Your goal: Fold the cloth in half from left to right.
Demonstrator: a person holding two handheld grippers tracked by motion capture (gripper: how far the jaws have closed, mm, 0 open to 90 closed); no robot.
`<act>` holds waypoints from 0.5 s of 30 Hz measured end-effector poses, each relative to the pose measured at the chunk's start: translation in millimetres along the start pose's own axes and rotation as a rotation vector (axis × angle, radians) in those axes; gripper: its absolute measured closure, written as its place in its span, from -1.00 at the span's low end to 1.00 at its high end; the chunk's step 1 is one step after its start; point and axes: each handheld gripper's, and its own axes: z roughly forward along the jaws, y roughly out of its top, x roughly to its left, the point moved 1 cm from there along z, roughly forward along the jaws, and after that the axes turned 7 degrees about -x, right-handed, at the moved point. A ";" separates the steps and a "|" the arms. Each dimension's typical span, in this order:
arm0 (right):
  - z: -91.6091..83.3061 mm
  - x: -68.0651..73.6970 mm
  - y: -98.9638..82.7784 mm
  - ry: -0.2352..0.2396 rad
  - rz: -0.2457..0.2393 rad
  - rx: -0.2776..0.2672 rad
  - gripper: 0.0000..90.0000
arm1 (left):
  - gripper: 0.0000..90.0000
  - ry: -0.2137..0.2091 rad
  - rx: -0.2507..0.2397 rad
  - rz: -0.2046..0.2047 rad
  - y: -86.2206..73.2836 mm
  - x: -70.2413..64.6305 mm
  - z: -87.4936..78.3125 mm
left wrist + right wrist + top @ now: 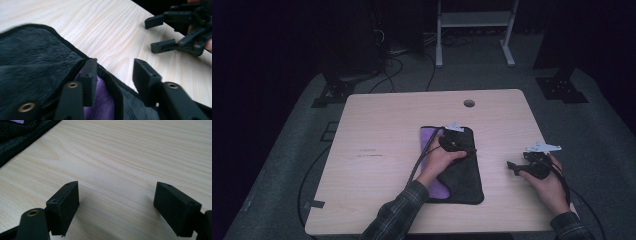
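- A folded black cloth (459,172) with a purple lining is seen lying mid-table (377,125).
- The left gripper (113,75) is held over the cloth's hem, jaws parted, nothing clamped.
- The right gripper (116,207) is kept apart over bare wood, jaws spread and empty.

A pale wood-grain surface (377,130) has a small round hole (469,103) near its far edge. Grey carpeted floor (287,150) lies around it. Beyond stand a white metal frame (474,22) and tangled black cables (392,60) in the dark.
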 end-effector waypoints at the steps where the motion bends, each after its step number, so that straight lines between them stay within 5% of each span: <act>1: 0.1 0.1 0.0 0.000 0.000 0.000 -0.57 | 0.16 0.009 -0.007 0.008 -0.2 -0.6 -5.6; 15: 1.0 2.0 -0.1 0.011 -0.011 0.012 -0.73 | -0.17 0.134 0.015 0.104 -20.0 5.7 -76.2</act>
